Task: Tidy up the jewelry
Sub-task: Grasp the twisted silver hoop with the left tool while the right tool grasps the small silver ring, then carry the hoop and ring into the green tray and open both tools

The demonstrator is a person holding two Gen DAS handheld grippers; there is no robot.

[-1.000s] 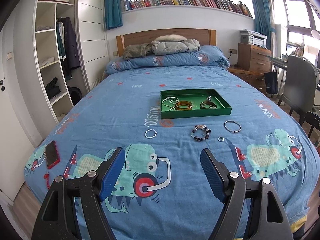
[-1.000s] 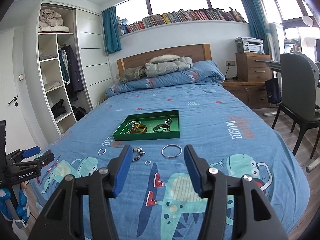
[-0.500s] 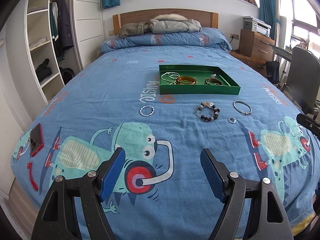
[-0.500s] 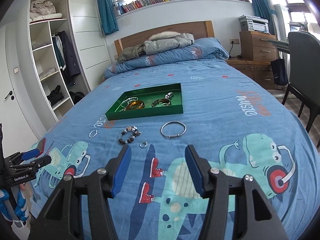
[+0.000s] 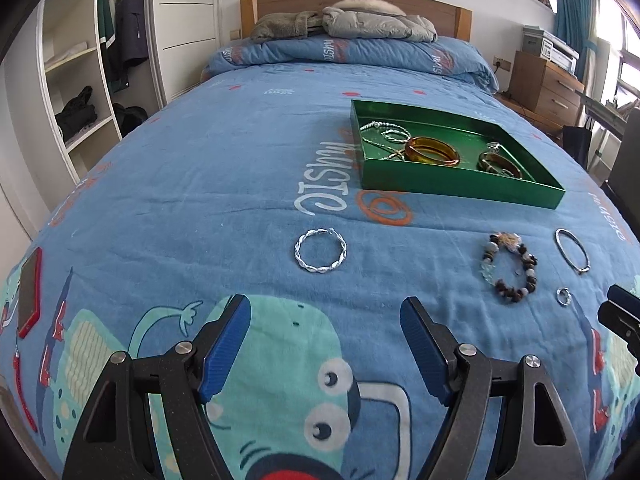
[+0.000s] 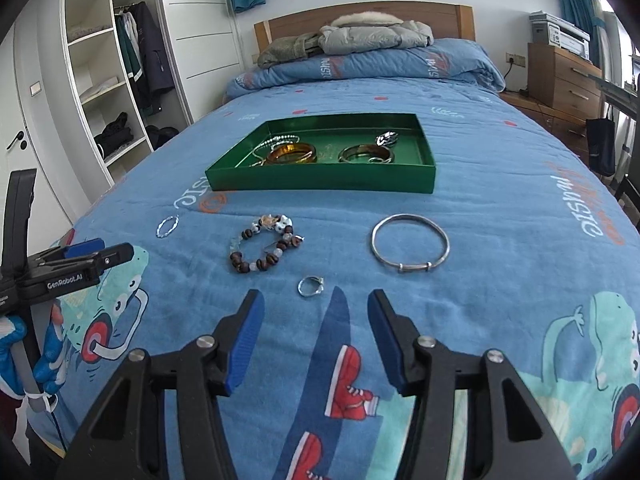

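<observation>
A green tray (image 5: 460, 190) (image 6: 320, 181) lies on the blue bed and holds an amber bangle (image 5: 431, 151), a darker bangle (image 5: 500, 164) and a silver chain (image 5: 384, 128). Loose on the cover in front of it lie a twisted silver bangle (image 5: 320, 250) (image 6: 167, 226), a beaded bracelet (image 5: 510, 268) (image 6: 264, 250), a plain silver bangle (image 5: 572, 250) (image 6: 410, 246) and a small silver ring (image 5: 563, 296) (image 6: 310, 286). My left gripper (image 5: 326, 316) is open, just short of the twisted bangle. My right gripper (image 6: 316, 312) is open, just short of the ring.
A red phone (image 5: 30, 292) lies near the bed's left edge. Pillows and jackets (image 5: 348, 26) sit at the headboard. A wardrobe with open shelves (image 5: 80, 68) stands to the left, a wooden drawer unit (image 5: 546, 88) to the right.
Both grippers have moved forward and lower toward the loose jewelry, which now looks larger. Both stay open. Nothing on the bed has moved.
</observation>
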